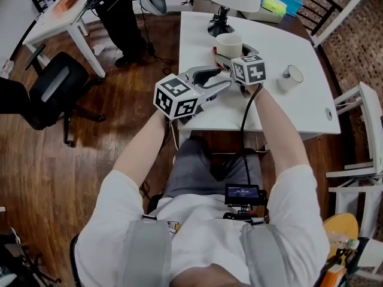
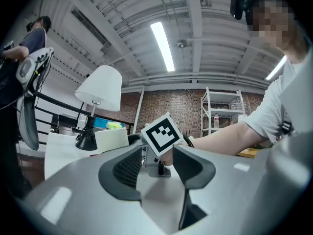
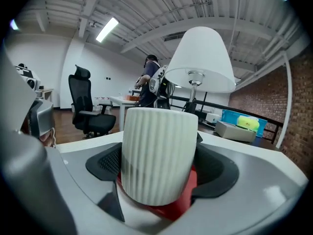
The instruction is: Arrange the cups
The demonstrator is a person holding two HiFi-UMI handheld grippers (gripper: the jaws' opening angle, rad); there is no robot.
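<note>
Pinching the ribbed white cup [image 3: 159,141] upright at the desk's [image 1: 299,109] far side, the right claw [image 3: 160,168] is judged mid-grasp, the left claw [image 2: 156,163] half-spread and empty; the next move likely calls for a level carry toward the smaller cup [image 1: 291,76].
</note>
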